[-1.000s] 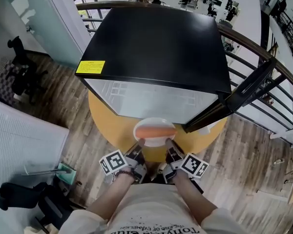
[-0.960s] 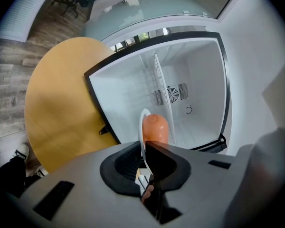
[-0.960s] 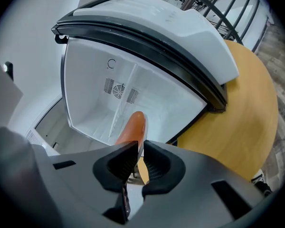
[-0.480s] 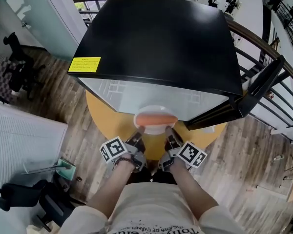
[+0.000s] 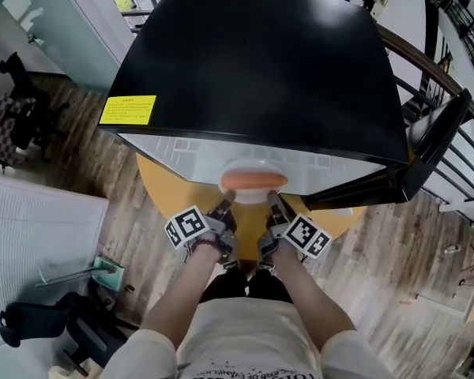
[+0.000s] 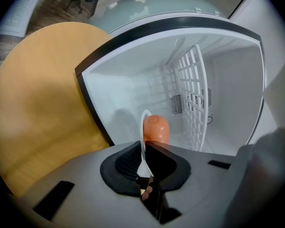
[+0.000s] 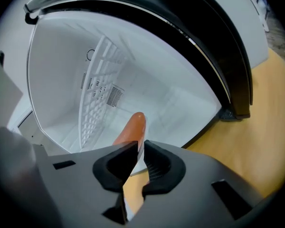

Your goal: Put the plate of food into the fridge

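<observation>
**Left hand-held gripper [image 5: 227, 205] and right hand-held gripper [image 5: 273, 205]: both clamped on plate [image 5: 253, 167] at fridge [image 5: 261, 54] mouth**

Item 1, left hand-held gripper: jaws closed on the plate's left rim, with the thin white edge pinched between the pads. Marker cube faces up.

Item 2, right hand-held gripper: jaws closed on the plate's right rim, directly opposite the left one.

Item 3, plate: white, held between the two hand-held grippers just ahead of their tips. It carries one orange sausage [image 5: 253, 181] lying crosswise. Its far edge sits at the fridge's open front, under the lip of the black top. In both gripper views the sausage shows against the white interior.

Item 4, fridge: black top with a yellow label [image 5: 128, 109]. The door [image 5: 430, 144] is swung open to the right, and a white wire rack [image 6: 192, 94] is inside. It stands on a round yellow table [image 5: 164, 186].
</observation>
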A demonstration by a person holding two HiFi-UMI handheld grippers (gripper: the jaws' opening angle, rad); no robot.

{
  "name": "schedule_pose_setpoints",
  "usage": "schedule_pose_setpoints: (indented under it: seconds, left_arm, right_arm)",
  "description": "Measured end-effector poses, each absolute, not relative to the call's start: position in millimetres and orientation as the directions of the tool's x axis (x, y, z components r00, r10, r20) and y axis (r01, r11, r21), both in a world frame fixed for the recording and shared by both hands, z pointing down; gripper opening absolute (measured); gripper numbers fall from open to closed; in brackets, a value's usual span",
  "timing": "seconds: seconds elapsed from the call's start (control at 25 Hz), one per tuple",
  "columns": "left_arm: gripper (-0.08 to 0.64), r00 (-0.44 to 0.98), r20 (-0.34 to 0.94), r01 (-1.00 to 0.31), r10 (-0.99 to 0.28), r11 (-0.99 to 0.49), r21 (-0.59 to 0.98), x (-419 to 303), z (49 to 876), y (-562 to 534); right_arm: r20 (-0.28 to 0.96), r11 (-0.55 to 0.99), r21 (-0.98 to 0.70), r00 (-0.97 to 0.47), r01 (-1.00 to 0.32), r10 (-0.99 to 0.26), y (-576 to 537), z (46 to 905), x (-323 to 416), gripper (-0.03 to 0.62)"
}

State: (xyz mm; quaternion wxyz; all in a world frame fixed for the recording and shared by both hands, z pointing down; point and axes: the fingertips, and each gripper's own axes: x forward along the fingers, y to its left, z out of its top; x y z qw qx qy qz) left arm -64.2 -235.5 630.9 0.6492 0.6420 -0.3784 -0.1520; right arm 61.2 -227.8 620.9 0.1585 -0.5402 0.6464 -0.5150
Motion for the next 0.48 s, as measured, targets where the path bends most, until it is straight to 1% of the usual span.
schedule_pose_setpoints:
  seconds: [0.48]
  left_arm:
    - [0.043,0.658,0.329,-0.313,-0.677,0.152,0.938,-61,656,-272]
  right_arm:
    - [0.391,-0.148,-0.806,-0.328,-0.573,-0.86,-261,643,65,0.055]
